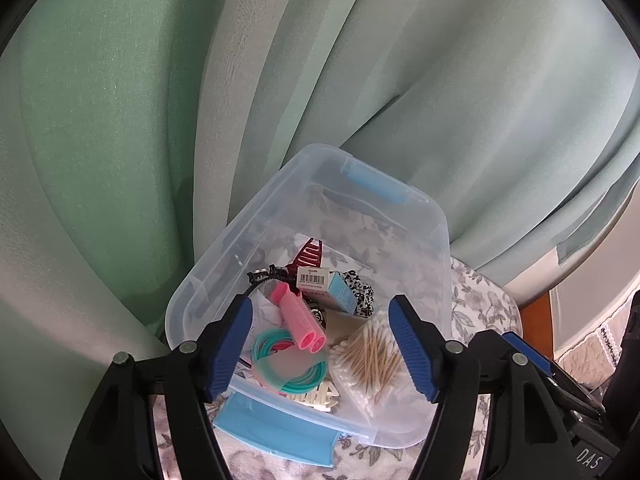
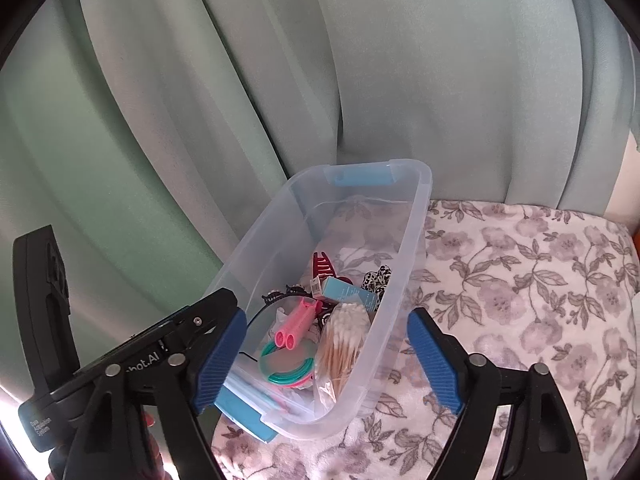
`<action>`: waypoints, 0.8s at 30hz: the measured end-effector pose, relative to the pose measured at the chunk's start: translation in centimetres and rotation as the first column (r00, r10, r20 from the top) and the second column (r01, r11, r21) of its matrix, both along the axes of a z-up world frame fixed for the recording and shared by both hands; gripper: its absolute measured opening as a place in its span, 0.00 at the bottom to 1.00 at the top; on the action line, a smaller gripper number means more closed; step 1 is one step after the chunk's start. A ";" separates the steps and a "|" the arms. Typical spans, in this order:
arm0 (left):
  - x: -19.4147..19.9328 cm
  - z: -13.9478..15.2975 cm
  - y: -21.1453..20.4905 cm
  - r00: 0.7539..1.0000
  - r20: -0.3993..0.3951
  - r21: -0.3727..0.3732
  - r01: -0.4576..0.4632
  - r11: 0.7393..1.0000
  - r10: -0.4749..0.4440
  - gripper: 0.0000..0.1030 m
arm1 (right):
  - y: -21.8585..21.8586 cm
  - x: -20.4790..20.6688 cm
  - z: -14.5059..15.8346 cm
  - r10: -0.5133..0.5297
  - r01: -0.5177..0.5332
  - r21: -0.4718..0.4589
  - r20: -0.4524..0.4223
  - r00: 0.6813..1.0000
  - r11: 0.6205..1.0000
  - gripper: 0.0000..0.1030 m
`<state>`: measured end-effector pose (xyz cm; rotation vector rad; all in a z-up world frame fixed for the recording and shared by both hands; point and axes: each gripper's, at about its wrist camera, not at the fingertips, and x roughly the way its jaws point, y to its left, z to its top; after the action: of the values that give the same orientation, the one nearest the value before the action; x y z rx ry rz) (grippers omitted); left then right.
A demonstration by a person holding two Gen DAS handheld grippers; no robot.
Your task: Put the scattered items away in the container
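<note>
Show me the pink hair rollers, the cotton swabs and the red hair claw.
pink hair rollers [image 1: 298, 322], left wrist view, middle of the barrels
cotton swabs [image 1: 370, 354], left wrist view, the wooden stems
red hair claw [image 2: 321, 264], right wrist view, its teeth

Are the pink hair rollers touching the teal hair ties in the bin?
Touching. In the left wrist view the open ends of the pink hair rollers lie directly on the teal hair ties, with no gap; the right wrist view agrees.

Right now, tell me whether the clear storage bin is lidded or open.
Open. The clear storage bin has no lid on it: its rim is bare, and the cotton swabs and pink hair rollers inside show from above.
</note>
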<state>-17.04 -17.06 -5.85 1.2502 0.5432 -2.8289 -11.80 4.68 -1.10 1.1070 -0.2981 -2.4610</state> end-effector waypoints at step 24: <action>1.8 1.7 2.8 0.998 -0.017 -0.094 0.065 0.993 -0.067 1.00 | 3.7 3.0 1.0 -0.119 0.120 0.052 -0.031 0.992 0.991 1.00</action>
<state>-15.27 -14.23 -4.14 1.2477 0.3716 -2.8858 -8.82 8.37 -0.11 1.1047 -0.2992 -2.6017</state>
